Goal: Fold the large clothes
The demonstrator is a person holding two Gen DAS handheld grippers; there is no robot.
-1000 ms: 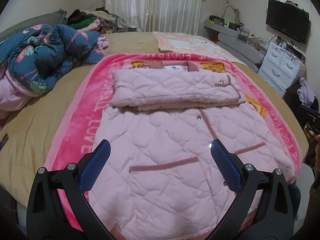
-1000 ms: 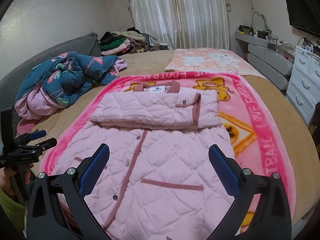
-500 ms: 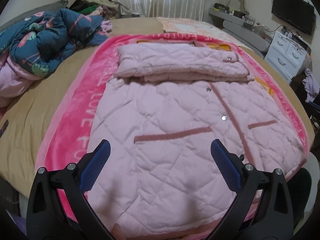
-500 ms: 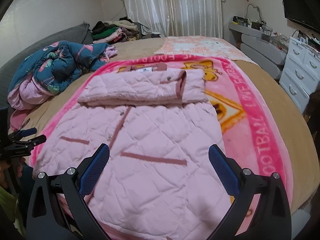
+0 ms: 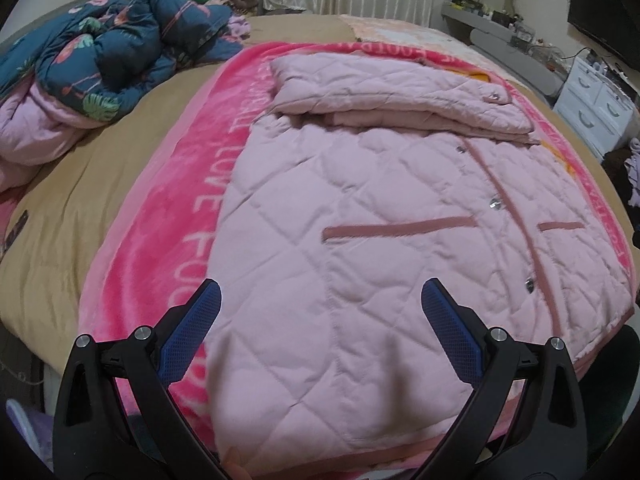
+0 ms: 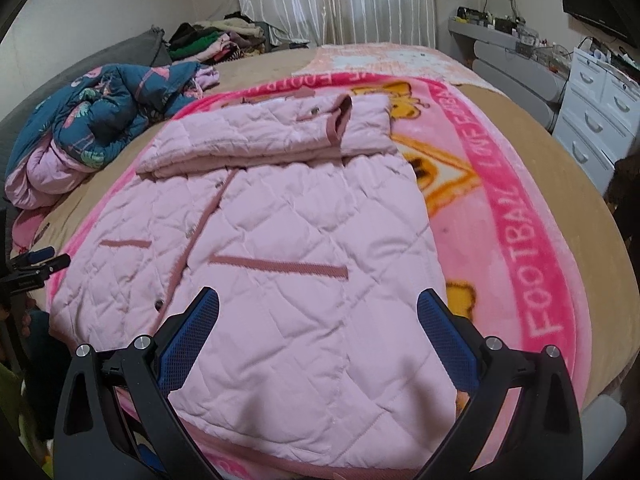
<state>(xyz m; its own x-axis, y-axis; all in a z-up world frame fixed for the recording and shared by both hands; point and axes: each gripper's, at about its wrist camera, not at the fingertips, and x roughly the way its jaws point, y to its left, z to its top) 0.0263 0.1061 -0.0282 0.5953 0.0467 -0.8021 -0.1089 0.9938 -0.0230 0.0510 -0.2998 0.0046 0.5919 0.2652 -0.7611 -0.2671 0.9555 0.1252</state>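
Note:
A pink quilted jacket lies front up on a bright pink blanket on the bed, with its sleeves folded across the chest. My left gripper is open and empty just above the jacket's bottom left hem. In the right wrist view the same jacket fills the middle, and my right gripper is open and empty just above its bottom right hem. The left gripper shows at the far left edge of that view.
A dark blue floral duvet is heaped at the left of the bed. A pile of clothes lies at the far left by the curtain. White drawers and a grey shelf stand to the right. The bed's near edge is just below the hem.
Both grippers have moved down and closer to the jacket's bottom hem, so the jacket fills more of each view. Both stayed open. The jacket has not moved.

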